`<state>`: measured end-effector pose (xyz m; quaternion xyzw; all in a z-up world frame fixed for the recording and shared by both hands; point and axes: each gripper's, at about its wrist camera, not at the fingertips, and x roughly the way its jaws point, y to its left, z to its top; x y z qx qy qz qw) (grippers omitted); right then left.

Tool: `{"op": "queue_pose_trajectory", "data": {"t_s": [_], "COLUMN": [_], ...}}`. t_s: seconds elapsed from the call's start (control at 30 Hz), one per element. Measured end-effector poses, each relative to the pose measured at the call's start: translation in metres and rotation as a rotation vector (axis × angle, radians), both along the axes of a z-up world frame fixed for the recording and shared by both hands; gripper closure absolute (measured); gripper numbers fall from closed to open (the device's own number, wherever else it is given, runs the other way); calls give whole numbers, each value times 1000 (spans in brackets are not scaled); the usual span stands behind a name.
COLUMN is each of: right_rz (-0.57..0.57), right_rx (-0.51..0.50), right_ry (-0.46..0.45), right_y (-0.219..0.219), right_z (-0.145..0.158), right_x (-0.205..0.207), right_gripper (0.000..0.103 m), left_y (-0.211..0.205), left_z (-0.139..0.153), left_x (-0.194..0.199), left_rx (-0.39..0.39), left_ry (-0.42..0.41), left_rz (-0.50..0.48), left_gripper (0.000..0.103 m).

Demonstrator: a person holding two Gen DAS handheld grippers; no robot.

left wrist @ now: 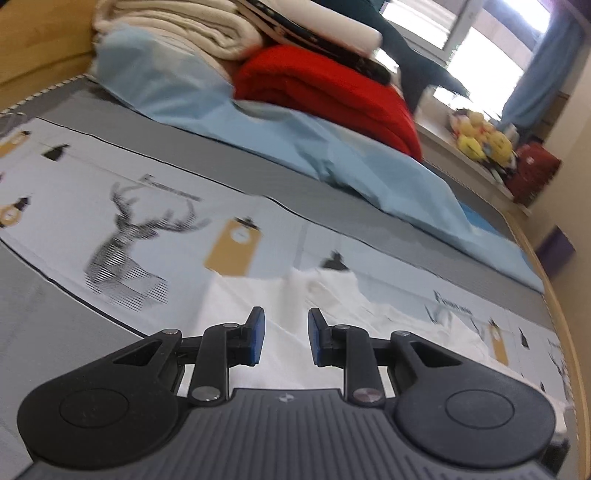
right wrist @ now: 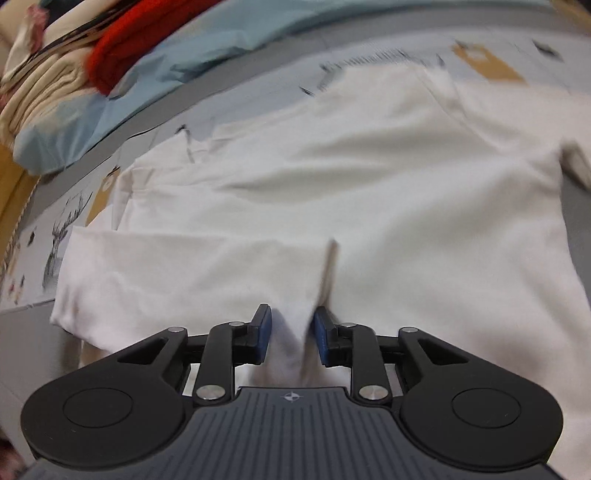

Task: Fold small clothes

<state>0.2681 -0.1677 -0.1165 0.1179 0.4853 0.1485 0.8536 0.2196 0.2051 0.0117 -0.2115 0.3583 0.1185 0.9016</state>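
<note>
My right gripper (right wrist: 291, 334) tilts down and pinches a fold of the white shirt (right wrist: 369, 192). My left gripper (left wrist: 285, 336) tilts down over the bed sheet (left wrist: 110, 221), open, holding nothing.

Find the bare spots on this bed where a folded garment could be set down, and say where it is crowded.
Free: the printed sheet between the white garment and the light blue cloth. Crowded: the far side, with the red blanket and cream bedding stacked.
</note>
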Motion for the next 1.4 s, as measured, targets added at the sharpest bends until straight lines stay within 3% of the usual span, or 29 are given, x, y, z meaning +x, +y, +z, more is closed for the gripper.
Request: {"op": "queue_pose_trajectory", "data": {"t_s": [0.1, 0.27, 0.37, 0.43, 0.57, 0.8, 0.93, 1.1, 1.23, 1.33, 1.4], "right_rz": [58, 80, 0, -125, -276, -345, -281, -439, -465, -448, -440], "right_rx": [3, 26, -126, -245, -221, -223, -244, -207, -107, -88, -86], "right_ry": [-101, -368, -457, -399, -239, -266, -187, -219, -232, -208, -181], "right_y": [9, -6, -32, -60, -117, -146, -139, -157, -166, -163, -160], "right_z": [16, 69, 81, 71, 54, 57, 44, 52, 55, 53, 51], "right_x": [2, 8, 24, 44, 68, 71, 79, 73, 71, 74, 76], "right_gripper": [97, 98, 98, 98, 98, 98, 97, 92, 92, 92, 92], "left_y": [12, 27, 28, 27, 18, -4, -14, -30, -47, -46, -40], "left_z": [6, 2, -1, -3, -11, -31, -48, -73, -96, -126, -129], "left_x": [-5, -6, -4, -1, 9, 33, 43, 55, 61, 63, 62], "left_rx": [37, 67, 88, 105, 109, 89, 54, 38, 81, 170, 149], "left_ry": [12, 48, 66, 80, 104, 148, 186, 254, 318, 469, 477], "left_rz": [51, 107, 105, 97, 76, 18, -15, -94, -189, -210, -205], "left_gripper": [77, 77, 77, 77, 77, 77, 77, 77, 77, 79, 79]}}
